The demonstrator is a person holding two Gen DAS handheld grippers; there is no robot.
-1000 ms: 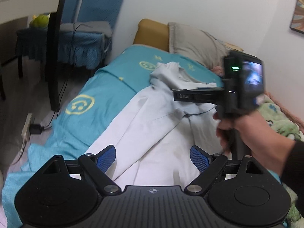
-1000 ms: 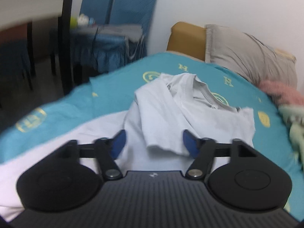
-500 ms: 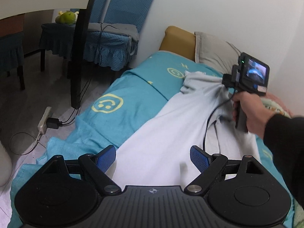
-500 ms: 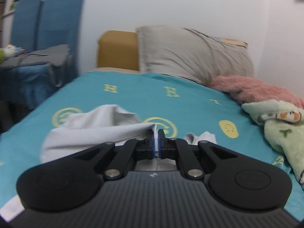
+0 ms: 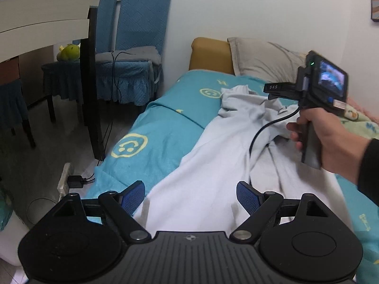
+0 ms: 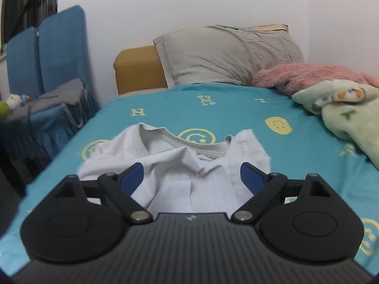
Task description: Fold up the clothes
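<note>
Hovering over the shirt: left gripper spread near its hem, right gripper spread by its collar.

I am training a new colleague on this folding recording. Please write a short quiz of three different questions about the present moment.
1. True or false: the right claw is shut on the white shirt.
2. Multiple choice: where does the shirt lie? A) on a blue chair B) on the teal bedsheet C) on the floor
3. Fill in: in the left wrist view, the fingers of the left claw stand ____.

Key
1. False. Its blue pads stand wide apart, with the collar area between and beyond them.
2. B. The collar end points toward the grey pillow.
3. Open, with the lower part of the shirt between and beyond them.
</note>
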